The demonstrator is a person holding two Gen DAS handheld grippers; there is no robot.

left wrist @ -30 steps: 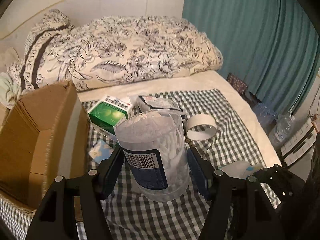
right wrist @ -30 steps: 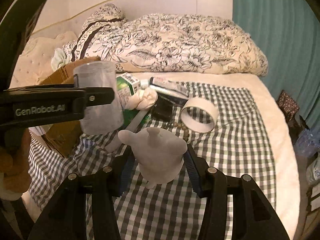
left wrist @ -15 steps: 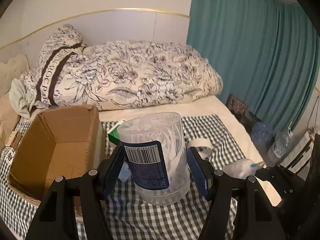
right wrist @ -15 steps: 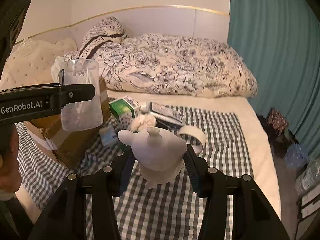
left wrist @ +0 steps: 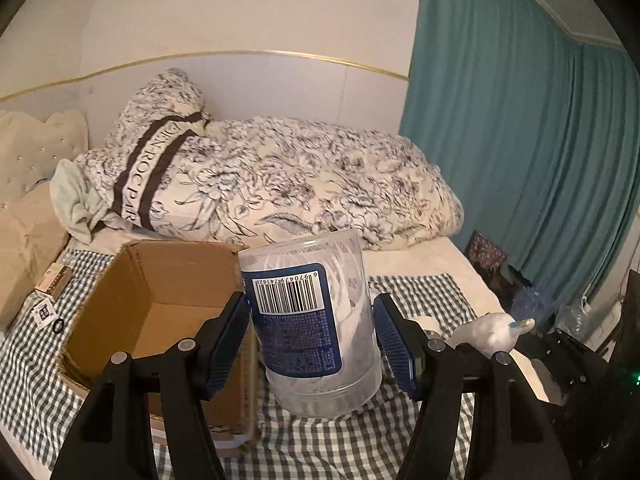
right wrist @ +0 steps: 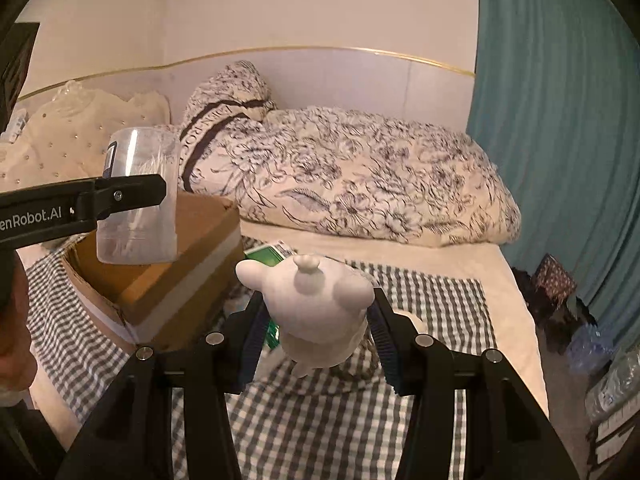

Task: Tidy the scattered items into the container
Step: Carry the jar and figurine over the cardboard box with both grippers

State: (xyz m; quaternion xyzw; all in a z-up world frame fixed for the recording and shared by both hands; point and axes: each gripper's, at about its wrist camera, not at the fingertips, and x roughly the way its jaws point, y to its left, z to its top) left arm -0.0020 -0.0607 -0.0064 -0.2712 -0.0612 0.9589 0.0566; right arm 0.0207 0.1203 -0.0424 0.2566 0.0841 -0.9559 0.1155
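Note:
My left gripper (left wrist: 312, 340) is shut on a clear cotton-swab jar (left wrist: 310, 328) with a blue barcode label, held in the air just right of the open cardboard box (left wrist: 156, 304). The jar also shows in the right wrist view (right wrist: 138, 200), above the box (right wrist: 188, 264). My right gripper (right wrist: 318, 332) is shut on a white figurine (right wrist: 316, 304), held above the checked cloth (right wrist: 420, 304). The figurine shows in the left wrist view (left wrist: 490, 332) at the right. A green carton (right wrist: 266, 256) lies behind the figurine, partly hidden.
A floral duvet (left wrist: 304, 188) and pillow (left wrist: 160, 148) lie along the headboard behind the box. A small packet (left wrist: 54, 280) and a black ring (left wrist: 58, 325) lie on the cloth left of the box. A teal curtain (left wrist: 520, 140) hangs at the right, with clutter (right wrist: 556, 284) on the floor below.
Both grippers have risen with their loads. The left gripper has carried the jar up and left toward the box; the items on the cloth have dropped out of its view.

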